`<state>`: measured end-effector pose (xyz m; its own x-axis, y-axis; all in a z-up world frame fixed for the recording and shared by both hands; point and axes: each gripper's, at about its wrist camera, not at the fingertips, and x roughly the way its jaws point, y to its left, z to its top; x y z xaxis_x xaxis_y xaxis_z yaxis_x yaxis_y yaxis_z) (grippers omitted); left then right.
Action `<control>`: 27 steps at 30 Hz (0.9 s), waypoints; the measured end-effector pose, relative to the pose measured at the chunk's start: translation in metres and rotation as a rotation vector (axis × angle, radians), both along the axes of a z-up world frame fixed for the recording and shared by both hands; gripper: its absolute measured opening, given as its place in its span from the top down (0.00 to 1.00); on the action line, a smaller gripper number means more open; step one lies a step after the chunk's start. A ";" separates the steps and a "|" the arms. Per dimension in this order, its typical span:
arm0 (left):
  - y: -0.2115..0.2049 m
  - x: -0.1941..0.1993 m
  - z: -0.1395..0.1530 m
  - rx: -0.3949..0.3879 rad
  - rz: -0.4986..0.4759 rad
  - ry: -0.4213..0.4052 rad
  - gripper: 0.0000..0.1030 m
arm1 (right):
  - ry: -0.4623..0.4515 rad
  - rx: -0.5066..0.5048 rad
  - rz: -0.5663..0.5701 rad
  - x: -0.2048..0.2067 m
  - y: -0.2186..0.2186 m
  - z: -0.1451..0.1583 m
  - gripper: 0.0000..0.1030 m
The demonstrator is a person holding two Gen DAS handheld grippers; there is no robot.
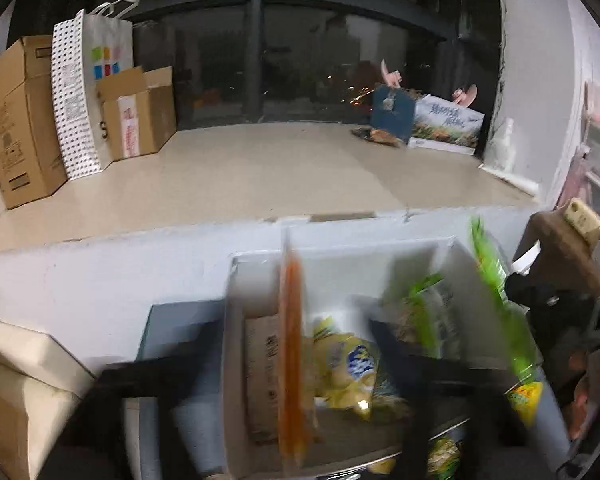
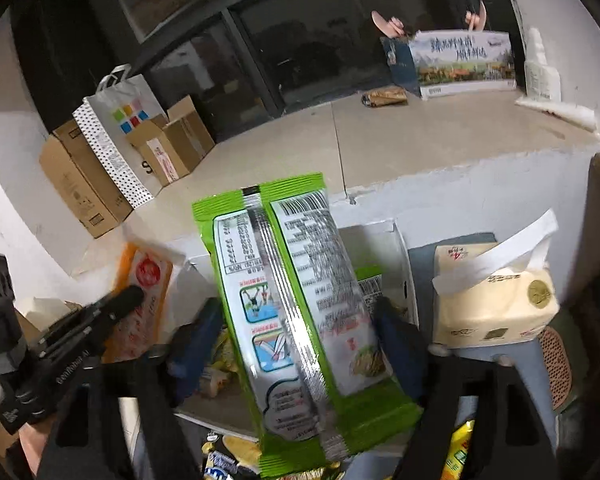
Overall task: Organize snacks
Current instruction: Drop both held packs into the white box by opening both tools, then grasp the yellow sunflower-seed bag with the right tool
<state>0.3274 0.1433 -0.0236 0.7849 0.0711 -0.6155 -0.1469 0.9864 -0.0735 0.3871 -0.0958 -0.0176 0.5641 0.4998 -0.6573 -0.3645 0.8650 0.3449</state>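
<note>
In the left wrist view a thin orange packet (image 1: 291, 360) stands edge-on inside the white box (image 1: 236, 320), between the wide-apart fingers of my left gripper (image 1: 292, 332); neither pad presses it. The box also holds a yellow chip bag (image 1: 348, 364), a brown packet (image 1: 264, 360) and a green-and-white packet (image 1: 428, 312). In the right wrist view a long green packet (image 2: 300, 312), printed back up, lies tilted over the box between the blue pads (image 2: 198, 340) of my right gripper (image 2: 296, 332), which stands open around it. The orange packet (image 2: 144, 280) shows at left.
A cream tissue pack (image 2: 492, 296) sits on a blue-grey stool to the right of the box. Behind runs a tiled window ledge (image 1: 260, 168) with cardboard boxes (image 1: 20, 120), a paper bag (image 1: 100, 80) and a printed carton (image 1: 448, 124). More snack bags (image 2: 460, 452) lie below.
</note>
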 end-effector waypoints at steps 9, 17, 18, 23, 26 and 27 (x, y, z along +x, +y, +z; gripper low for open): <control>-0.006 -0.013 0.003 0.034 -0.013 -0.006 0.00 | -0.049 0.004 -0.029 -0.010 -0.018 0.003 0.00; -0.016 -0.086 0.026 -0.005 -0.076 -0.094 0.00 | -0.229 0.024 0.051 -0.075 -0.042 0.044 0.00; -0.022 -0.099 0.027 -0.006 -0.089 -0.098 0.00 | -0.255 0.019 0.061 -0.086 -0.046 0.048 0.00; -0.052 -0.167 0.021 -0.011 -0.157 -0.133 0.00 | -0.350 0.005 0.081 -0.158 -0.081 0.047 0.00; -0.071 -0.207 0.012 -0.026 -0.191 -0.151 0.00 | -0.342 -0.040 0.065 -0.190 -0.102 0.028 0.00; -0.077 -0.223 0.007 -0.033 -0.191 -0.160 0.00 | -0.321 -0.056 0.058 -0.200 -0.111 0.017 0.00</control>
